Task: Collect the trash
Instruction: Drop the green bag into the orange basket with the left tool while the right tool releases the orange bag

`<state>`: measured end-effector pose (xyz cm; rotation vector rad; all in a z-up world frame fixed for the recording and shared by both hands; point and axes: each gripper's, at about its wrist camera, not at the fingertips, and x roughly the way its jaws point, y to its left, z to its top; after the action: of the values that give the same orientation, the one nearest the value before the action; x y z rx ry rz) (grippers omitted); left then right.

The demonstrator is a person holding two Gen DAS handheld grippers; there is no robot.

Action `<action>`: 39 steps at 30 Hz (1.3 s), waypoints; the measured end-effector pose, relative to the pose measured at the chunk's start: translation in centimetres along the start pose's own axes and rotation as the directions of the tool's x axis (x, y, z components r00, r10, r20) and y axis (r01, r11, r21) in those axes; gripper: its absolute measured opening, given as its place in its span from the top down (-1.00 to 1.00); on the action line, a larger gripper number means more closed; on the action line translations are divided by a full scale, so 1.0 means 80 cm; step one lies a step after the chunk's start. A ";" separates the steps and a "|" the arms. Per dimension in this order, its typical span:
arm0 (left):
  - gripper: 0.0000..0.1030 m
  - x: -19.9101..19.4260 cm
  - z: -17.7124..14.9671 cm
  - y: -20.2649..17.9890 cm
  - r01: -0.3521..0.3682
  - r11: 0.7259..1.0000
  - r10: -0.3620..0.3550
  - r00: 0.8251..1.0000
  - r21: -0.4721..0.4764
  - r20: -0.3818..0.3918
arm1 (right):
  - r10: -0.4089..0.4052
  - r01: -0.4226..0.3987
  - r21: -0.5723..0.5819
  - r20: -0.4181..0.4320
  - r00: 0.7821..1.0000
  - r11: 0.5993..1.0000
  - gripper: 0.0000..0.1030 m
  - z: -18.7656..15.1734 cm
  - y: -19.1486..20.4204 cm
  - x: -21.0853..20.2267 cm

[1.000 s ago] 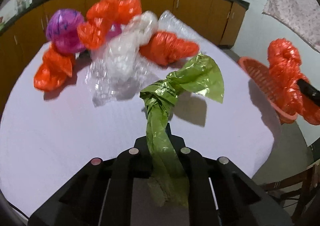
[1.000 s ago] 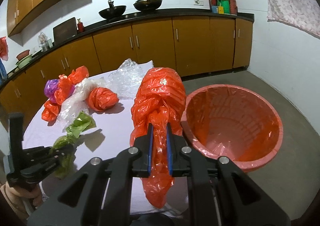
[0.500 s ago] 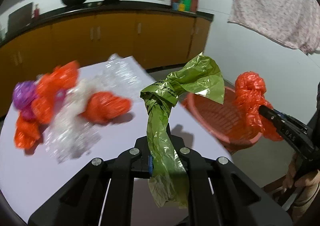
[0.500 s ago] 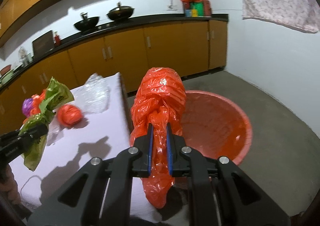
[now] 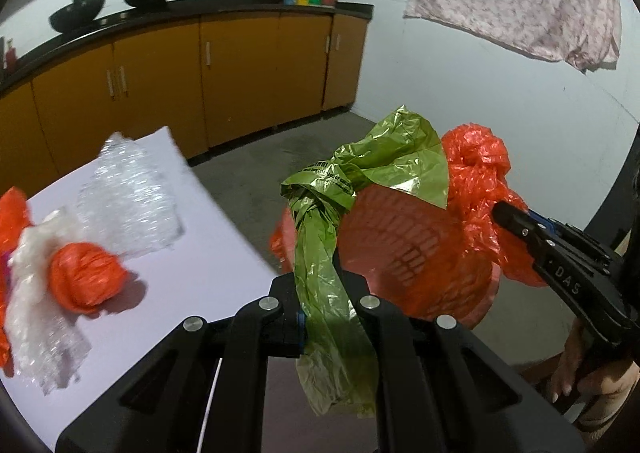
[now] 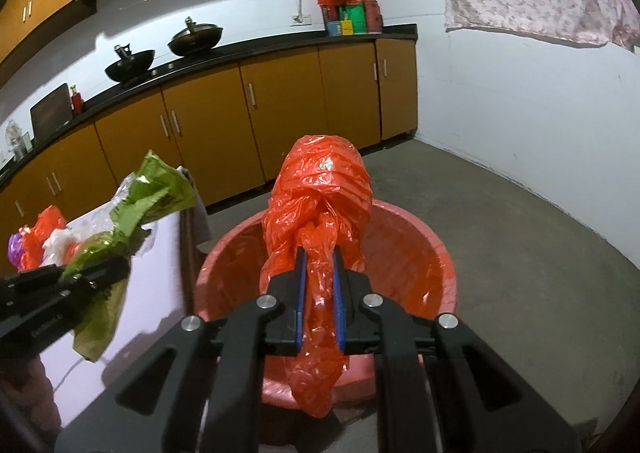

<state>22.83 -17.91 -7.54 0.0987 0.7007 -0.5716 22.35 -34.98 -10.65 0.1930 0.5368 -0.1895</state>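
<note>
My left gripper is shut on a knotted green plastic bag and holds it up at the table's right edge, in front of the red basket. My right gripper is shut on a knotted orange plastic bag and holds it over the open red basket on the floor. In the left wrist view the right gripper and its orange bag show at the right. The left gripper with the green bag shows in the right wrist view at the left.
On the white table lie an orange bag ball, clear bubble wrap and a white bag. More bags lie at its far end. Yellow cabinets line the wall. Grey floor surrounds the basket.
Both grippers have swung right with their bags. The green bag has left the table's middle and now hangs by the basket. The orange bag has moved over the basket's opening.
</note>
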 end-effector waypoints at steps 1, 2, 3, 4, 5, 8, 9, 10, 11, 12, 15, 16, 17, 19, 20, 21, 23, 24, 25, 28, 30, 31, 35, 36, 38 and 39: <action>0.82 0.007 0.003 -0.003 0.005 1.000 -0.004 1.000 0.007 -0.005 | -0.001 0.001 0.005 0.001 1.000 1.000 0.75 0.002 -0.003 0.002; 0.82 0.011 0.005 -0.006 0.008 1.000 -0.008 1.000 0.013 -0.008 | -0.004 0.004 0.012 0.003 1.000 1.000 0.76 0.004 -0.007 0.006; 0.82 0.013 0.004 -0.008 0.012 1.000 -0.011 1.000 0.016 -0.010 | -0.006 0.006 0.015 0.005 1.000 1.000 0.76 0.004 -0.010 0.008; 0.82 0.019 0.006 -0.010 0.015 1.000 -0.015 1.000 0.021 -0.016 | -0.008 0.008 0.018 0.007 1.000 1.000 0.76 0.006 -0.014 0.010; 0.82 0.024 0.007 -0.013 0.019 1.000 -0.018 1.000 0.023 -0.021 | -0.009 0.009 0.022 0.009 1.000 1.000 0.75 0.008 -0.016 0.013; 0.82 0.036 0.009 -0.018 0.029 0.999 -0.028 0.999 0.031 -0.034 | -0.013 0.012 0.030 0.012 1.000 0.999 0.76 0.011 -0.022 0.018; 0.82 0.041 0.010 -0.021 0.033 0.999 -0.032 0.999 0.035 -0.038 | -0.014 0.013 0.037 0.013 1.000 0.999 0.75 0.012 -0.024 0.021; 0.82 0.045 0.012 -0.024 0.036 0.999 -0.034 0.999 0.038 -0.042 | -0.013 0.013 0.044 0.013 1.000 0.999 0.75 0.014 -0.026 0.023; 0.81 0.049 0.014 -0.026 0.039 0.998 -0.037 0.998 0.040 -0.045 | -0.011 0.010 0.055 0.013 1.000 0.998 0.75 0.015 -0.029 0.025; 0.81 0.054 0.017 -0.029 0.043 0.998 -0.041 0.998 0.041 -0.049 | -0.008 0.007 0.061 0.012 1.000 0.998 0.74 0.014 -0.032 0.027; 0.72 0.066 0.020 -0.032 0.049 0.998 -0.046 0.997 0.044 -0.064 | -0.003 0.002 0.077 0.014 1.000 0.997 0.66 0.017 -0.038 0.033; 0.67 0.070 0.022 -0.032 0.055 0.998 -0.052 0.996 0.043 -0.070 | -0.004 0.003 0.079 0.014 1.000 0.997 0.64 0.017 -0.040 0.035; 0.51 0.073 0.021 -0.032 0.061 0.997 -0.058 0.995 0.039 -0.077 | -0.003 0.002 0.080 0.013 1.000 0.997 0.56 0.016 -0.042 0.036; 0.19 0.075 0.019 -0.030 0.064 0.997 -0.061 0.995 0.035 -0.077 | -0.004 0.003 0.085 0.012 1.000 0.996 0.43 0.013 -0.044 0.035; 0.10 0.074 0.018 -0.029 0.065 0.997 -0.063 0.995 0.034 -0.074 | -0.004 0.003 0.087 0.011 1.000 0.996 0.34 0.013 -0.045 0.035; 0.08 0.073 0.017 -0.028 0.066 0.997 -0.063 0.995 0.033 -0.074 | -0.006 0.005 0.089 0.010 1.000 0.996 0.30 0.011 -0.046 0.034; 0.08 0.072 0.014 -0.026 0.065 0.997 -0.063 0.995 0.028 -0.077 | -0.012 0.011 0.089 0.006 1.000 0.996 0.30 0.010 -0.046 0.033; 0.08 0.072 0.014 -0.027 0.063 0.998 -0.060 0.995 0.024 -0.078 | -0.013 0.012 0.089 0.006 1.000 0.996 0.29 0.011 -0.046 0.032; 0.08 0.069 0.013 -0.023 0.059 0.998 -0.058 0.995 0.017 -0.076 | -0.011 0.010 0.087 0.009 1.000 0.996 0.29 0.011 -0.047 0.032; 0.06 0.056 0.012 -0.013 0.036 0.999 -0.036 0.998 0.003 -0.055 | -0.002 0.001 0.068 0.023 1.000 0.998 0.29 0.016 -0.039 0.025; -0.05 0.036 0.010 -0.001 0.008 1.000 -0.008 1.000 -0.006 -0.023 | 0.018 -0.019 0.047 0.034 0.999 0.999 0.29 0.018 -0.026 0.020; -0.06 0.027 0.008 0.006 -0.008 1.000 0.008 1.000 -0.010 -0.006 | 0.029 -0.030 0.038 0.036 0.999 0.999 0.29 0.019 -0.019 0.018; -0.12 -0.015 -0.004 0.039 -0.074 0.997 0.075 0.996 -0.036 0.045 | 0.095 -0.095 0.002 0.042 0.995 0.995 0.29 0.025 0.020 0.010; -0.15 -0.026 -0.007 0.047 -0.095 0.994 0.097 0.994 -0.045 0.058 | 0.120 -0.119 -0.013 0.040 0.992 0.993 0.29 0.025 0.034 0.008; -0.18 -0.055 -0.018 0.071 -0.150 0.986 0.157 0.984 -0.077 0.087 | 0.170 -0.169 -0.044 0.033 0.985 0.985 0.29 0.024 0.064 0.007; -0.19 -0.069 -0.023 0.082 -0.178 0.979 0.188 0.977 -0.094 0.099 | 0.187 -0.186 -0.055 0.029 0.982 0.981 0.28 0.022 0.075 0.006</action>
<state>21.83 -9.31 -6.10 0.0524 0.6030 -0.3670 25.02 -29.67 -8.61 0.1882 0.4859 0.0038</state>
